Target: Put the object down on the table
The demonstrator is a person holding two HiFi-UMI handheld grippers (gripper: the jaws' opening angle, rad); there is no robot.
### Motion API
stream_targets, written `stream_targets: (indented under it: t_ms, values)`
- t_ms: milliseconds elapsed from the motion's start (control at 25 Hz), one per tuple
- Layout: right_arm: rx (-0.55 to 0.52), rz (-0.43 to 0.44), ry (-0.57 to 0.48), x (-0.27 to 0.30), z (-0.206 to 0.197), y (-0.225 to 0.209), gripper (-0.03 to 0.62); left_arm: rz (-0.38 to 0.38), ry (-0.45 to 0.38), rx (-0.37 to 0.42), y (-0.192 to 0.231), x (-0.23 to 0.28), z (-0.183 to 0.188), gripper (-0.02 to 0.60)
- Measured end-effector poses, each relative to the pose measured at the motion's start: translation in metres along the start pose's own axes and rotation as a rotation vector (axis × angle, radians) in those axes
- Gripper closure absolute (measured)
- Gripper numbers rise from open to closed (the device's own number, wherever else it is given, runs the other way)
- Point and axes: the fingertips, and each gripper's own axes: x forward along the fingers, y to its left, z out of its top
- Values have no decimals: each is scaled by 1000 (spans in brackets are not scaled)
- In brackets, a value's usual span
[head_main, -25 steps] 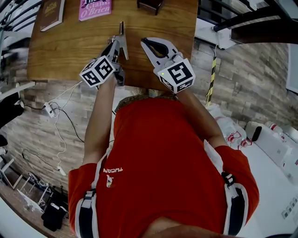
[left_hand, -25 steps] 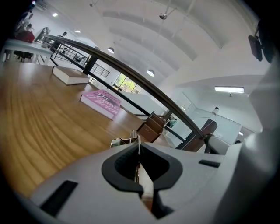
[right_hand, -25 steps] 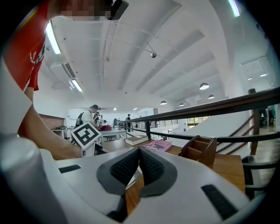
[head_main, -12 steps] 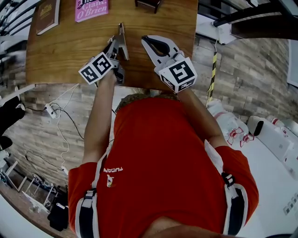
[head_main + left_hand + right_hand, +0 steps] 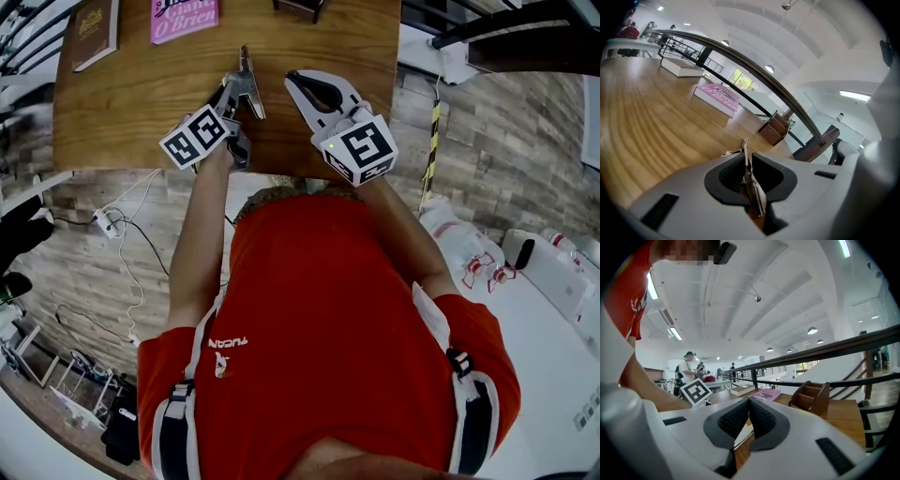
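- Your left gripper (image 5: 234,89) has its jaws nearly together on a thin metal clip (image 5: 247,82). The jaws have just been opening a little. In the left gripper view the dark pads sit tight on both flat sides of the clip (image 5: 752,190).
- The clip is over the near part of the worktop (image 5: 131,103), between your two grippers. Its long thin end pokes out past the jaws and points away from you. I cannot tell if it touches the wood.
- Your right gripper (image 5: 292,82) has its jaws together with nothing between them. In the right gripper view the bumpy black pads (image 5: 759,418) meet at the tips.
- The clip is shiny, grey and flat, and it looks like a thin blade from the edge.
- The worktop is smooth brown wood with long stripes in it. Both grippers are pale grey plastic with black pads.
- The right gripper is just beside the clip, on its right.
- The near edge of the worktop is right under your wrists.
- A pink book (image 5: 190,17) and a brown book (image 5: 98,28) lie at the far side. A little wooden holder (image 5: 302,7) stands there too.
- Bare wood lies to the left of the clip and between it and the books.
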Motion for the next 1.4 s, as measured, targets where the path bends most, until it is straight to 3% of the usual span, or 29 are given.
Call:
stream_targets:
  t_ms: [400,600,880,1160,1280,1400]
  values:
    - [-7,-10,14,-7,-5,4,569,-5,-3,37,2,-3,-8,385]
    - [-14,-7,13,-5,-4,9,569,28,-24,81,7,-12,-3,347]
    - [-25,-3,-2,-7,2,16,569,64,-157,246,-2,-44,19,345]
    - [-30,19,-53,-10,24,28,569,-19,-338,470,-58,-89,47,347]
    - [-26,34,-87,-12,39,33,569,-49,-420,531,-79,-114,61,384]
    - [-29,45,-125,-16,57,35,569,-71,-501,573,-99,-137,75,458]
